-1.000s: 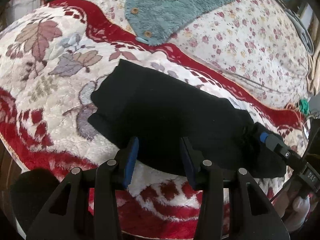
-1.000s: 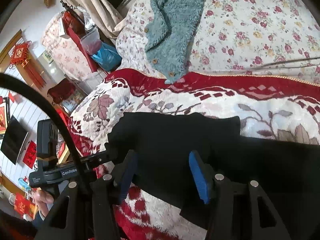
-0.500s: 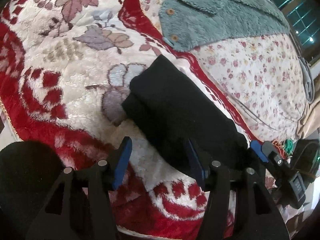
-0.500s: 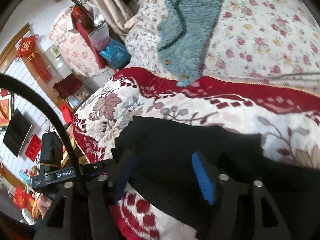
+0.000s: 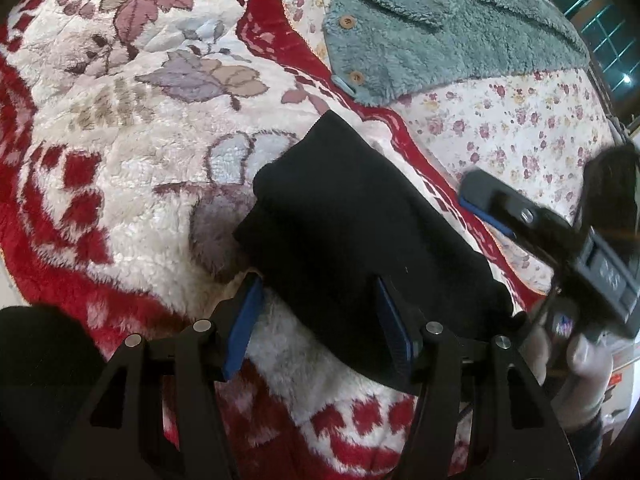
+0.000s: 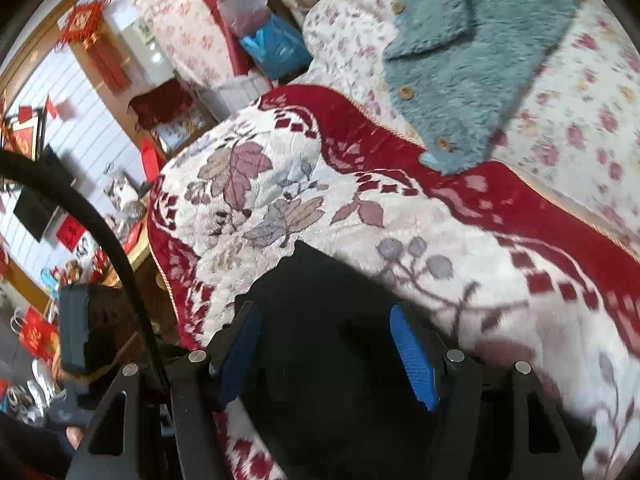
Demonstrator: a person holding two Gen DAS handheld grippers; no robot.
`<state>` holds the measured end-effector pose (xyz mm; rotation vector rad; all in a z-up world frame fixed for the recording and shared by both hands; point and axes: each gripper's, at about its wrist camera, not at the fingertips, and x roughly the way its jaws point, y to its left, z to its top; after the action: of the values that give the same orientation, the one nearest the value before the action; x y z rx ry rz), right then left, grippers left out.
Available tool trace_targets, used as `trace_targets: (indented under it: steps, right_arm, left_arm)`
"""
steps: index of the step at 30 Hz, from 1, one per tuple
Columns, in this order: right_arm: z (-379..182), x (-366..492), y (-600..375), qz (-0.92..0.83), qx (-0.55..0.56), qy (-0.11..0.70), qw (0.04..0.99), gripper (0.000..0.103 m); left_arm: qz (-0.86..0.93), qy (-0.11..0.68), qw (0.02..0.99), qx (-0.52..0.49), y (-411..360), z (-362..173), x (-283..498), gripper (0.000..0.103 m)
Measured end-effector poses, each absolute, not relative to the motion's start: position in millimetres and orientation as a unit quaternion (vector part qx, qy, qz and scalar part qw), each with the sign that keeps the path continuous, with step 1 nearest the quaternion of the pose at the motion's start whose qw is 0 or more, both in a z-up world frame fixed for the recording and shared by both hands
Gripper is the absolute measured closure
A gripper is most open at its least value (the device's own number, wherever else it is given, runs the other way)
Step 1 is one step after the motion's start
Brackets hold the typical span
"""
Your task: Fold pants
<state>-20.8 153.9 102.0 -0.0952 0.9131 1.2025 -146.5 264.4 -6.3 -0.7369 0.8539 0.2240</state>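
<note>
**Both grippers loose over the folded pants**

The black pants (image 5: 360, 232) lie folded on the red-and-white blanket (image 5: 132, 128), below the teal fleece (image 5: 440, 36). Left gripper (image 5: 320, 320) tilts down, jaws opening astride the fold's edge, pads not pressing. Right gripper (image 6: 328, 352) angles down too, jaws apart above the cloth.

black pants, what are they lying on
The folded black pants lie on a red-and-cream leaf-pattern blanket. What lies under the blanket there cannot be seen; a floral quilt shows beyond its edge.
</note>
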Motion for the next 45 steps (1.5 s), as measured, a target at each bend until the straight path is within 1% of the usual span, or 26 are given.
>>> trace_targets:
  steps: [3, 8, 12, 14, 15, 16, 17, 18, 20, 21, 22, 23, 25, 27, 28, 29, 35, 45]
  right_arm:
    - [98, -17, 181, 0.561, -0.079, 0.413, 0.713, 0.038]
    - [79, -6, 230, 0.560, -0.161, 0.421, 0.695, 0.038]
    - [63, 6, 251, 0.565, -0.176, 0.449, 0.670, 0.038]
    - [64, 8, 254, 0.575, -0.179, 0.441, 0.665, 0.039]
    - [64, 8, 255, 0.578, -0.182, 0.437, 0.664, 0.042]
    - [63, 7, 256, 0.580, -0.187, 0.434, 0.663, 0.050]
    - [62, 5, 257, 0.580, -0.195, 0.431, 0.663, 0.056]
    - [60, 2, 257, 0.580, -0.203, 0.427, 0.663, 0.057]
    - [58, -3, 259, 0.581, -0.221, 0.413, 0.665, 0.064]
    - [58, -4, 260, 0.580, -0.224, 0.411, 0.667, 0.065]
    - [58, -5, 261, 0.577, -0.224, 0.411, 0.670, 0.068]
    - [60, -6, 262, 0.574, -0.222, 0.410, 0.673, 0.071]
    - [64, -9, 258, 0.570, -0.212, 0.405, 0.683, 0.075]
    - [69, -10, 251, 0.569, -0.189, 0.405, 0.690, 0.079]
    - [73, -10, 247, 0.570, -0.176, 0.406, 0.692, 0.081]
    - [78, -11, 242, 0.573, -0.160, 0.405, 0.694, 0.082]
    - [119, -23, 206, 0.592, -0.101, 0.367, 0.710, 0.086]
    - [167, -15, 107, 0.589, 0.038, 0.331, 0.736, 0.086]
  left_arm:
    - [0.100, 0.388, 0.842, -0.361, 268, -11, -145, 0.039]
    - [0.091, 0.375, 0.845, -0.370, 273, -15, -141, 0.038]
    - [0.088, 0.368, 0.847, -0.373, 275, -16, -139, 0.038]
    - [0.088, 0.365, 0.850, -0.370, 273, -16, -137, 0.038]
    - [0.090, 0.365, 0.851, -0.366, 272, -15, -137, 0.038]
    - [0.091, 0.366, 0.853, -0.360, 271, -15, -136, 0.038]
    - [0.091, 0.367, 0.855, -0.355, 270, -14, -135, 0.038]
    - [0.090, 0.369, 0.855, -0.352, 270, -14, -134, 0.038]
    - [0.085, 0.368, 0.854, -0.359, 273, -15, -135, 0.038]
    - [0.084, 0.367, 0.853, -0.362, 274, -15, -135, 0.041]
    - [0.084, 0.366, 0.853, -0.363, 276, -16, -136, 0.044]
    - [0.086, 0.366, 0.853, -0.361, 276, -16, -136, 0.050]
    - [0.088, 0.364, 0.857, -0.354, 275, -14, -138, 0.057]
    - [0.087, 0.357, 0.864, -0.345, 272, -10, -139, 0.071]
    - [0.085, 0.353, 0.868, -0.340, 270, -7, -140, 0.074]
    - [0.084, 0.350, 0.871, -0.335, 269, -5, -141, 0.078]
    - [0.072, 0.312, 0.898, -0.300, 251, 32, -155, 0.084]
    - [0.001, 0.273, 0.930, -0.245, 197, 100, -153, 0.085]
